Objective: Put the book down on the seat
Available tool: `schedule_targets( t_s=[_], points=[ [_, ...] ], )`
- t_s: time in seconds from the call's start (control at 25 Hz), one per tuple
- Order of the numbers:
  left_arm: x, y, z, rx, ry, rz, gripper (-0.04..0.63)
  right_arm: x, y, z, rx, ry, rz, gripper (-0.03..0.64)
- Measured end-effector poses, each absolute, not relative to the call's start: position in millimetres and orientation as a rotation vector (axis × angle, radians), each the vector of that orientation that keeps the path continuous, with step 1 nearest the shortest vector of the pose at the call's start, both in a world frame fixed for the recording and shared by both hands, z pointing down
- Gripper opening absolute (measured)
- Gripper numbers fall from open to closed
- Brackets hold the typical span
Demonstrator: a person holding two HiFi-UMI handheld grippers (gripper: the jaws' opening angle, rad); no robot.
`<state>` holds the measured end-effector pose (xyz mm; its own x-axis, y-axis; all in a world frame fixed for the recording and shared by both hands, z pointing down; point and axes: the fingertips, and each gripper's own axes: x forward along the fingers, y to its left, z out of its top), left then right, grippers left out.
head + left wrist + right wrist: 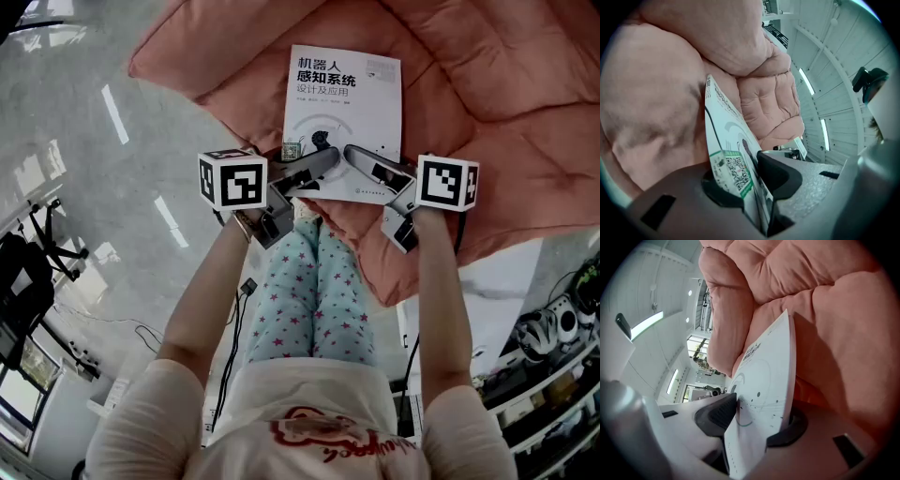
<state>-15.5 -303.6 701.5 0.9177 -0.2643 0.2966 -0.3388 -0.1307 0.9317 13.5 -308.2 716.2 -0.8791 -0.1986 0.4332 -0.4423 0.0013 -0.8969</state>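
A white paperback book with Chinese print lies face up on the salmon-pink cushioned seat. My left gripper holds its near left corner, and my right gripper holds its near right corner. In the left gripper view the book stands edge-on between the two dark pads, which touch it at the green QR sticker; left gripper. In the right gripper view the book sits between the pads of the right gripper, with the cushion just behind it.
A person's legs in star-patterned trousers stand at the seat's front edge. Glossy grey floor spreads to the left. A black stand is at far left, and cables and equipment are at lower right. A thick back cushion rises behind the seat.
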Motion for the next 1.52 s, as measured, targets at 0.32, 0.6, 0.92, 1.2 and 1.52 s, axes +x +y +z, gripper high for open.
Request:
schedule_targets(
  t_s=[0.32,0.6,0.92,1.2,1.52],
  points=[
    [-22.0,-297.4,751.1,1.779,-0.641,0.357,0.092,15.1,-297.9,762.6,0.781,-1.87,1.74,0.166],
    [-22.2,-297.3,761.8,1.777,-0.71,0.417,0.093,15.5,-295.7,772.9,0.784,-1.811,1.757,0.157],
    [-24.3,-296.3,774.9,1.764,-0.852,0.52,0.093,13.6,-295.5,786.0,0.839,-1.795,1.672,0.152],
    [-32.5,-297.2,762.0,1.873,-0.9,0.53,0.146,17.0,-295.9,779.4,0.884,-1.814,1.572,0.26],
    [-63.8,-294.3,757.9,1.86,-1.112,0.625,0.173,37.5,-305.4,759.8,1.036,-1.815,1.377,0.357]
  ],
)
